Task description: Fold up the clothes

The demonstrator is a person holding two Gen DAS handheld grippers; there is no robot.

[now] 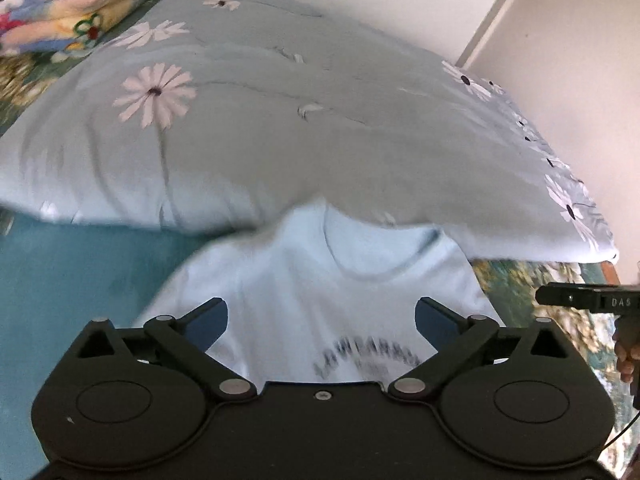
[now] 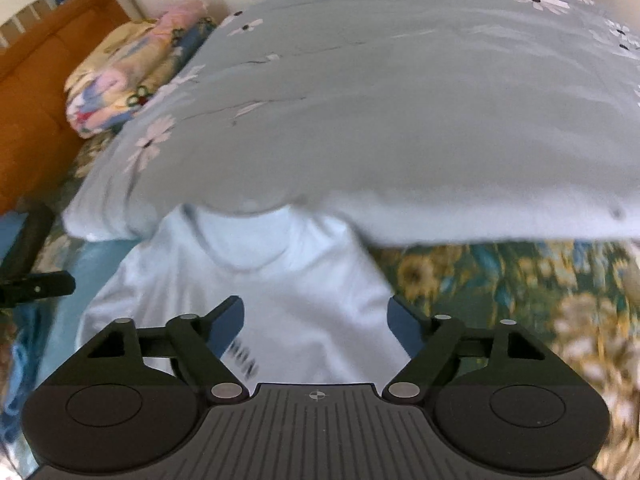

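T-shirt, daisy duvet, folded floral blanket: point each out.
T-shirt (image 1: pixel 320 280): left wrist view, chest below collar.
Daisy duvet (image 2: pixel 400 120): right wrist view, middle of top.
Folded floral blanket (image 2: pixel 120 76): right wrist view, upper face.

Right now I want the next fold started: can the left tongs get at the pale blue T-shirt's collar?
Probably yes: the left tongs are open above the pale blue T-shirt; nothing blocks its collar.

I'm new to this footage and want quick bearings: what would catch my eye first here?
A big pale blue quilt with white daisies fills the upper half of both views. Below it, a light blue T-shirt with dark lettering lies front up, its collar at the quilt's edge. The left gripper and right gripper hang open above it, holding nothing; a colourful folded blanket sits far left.
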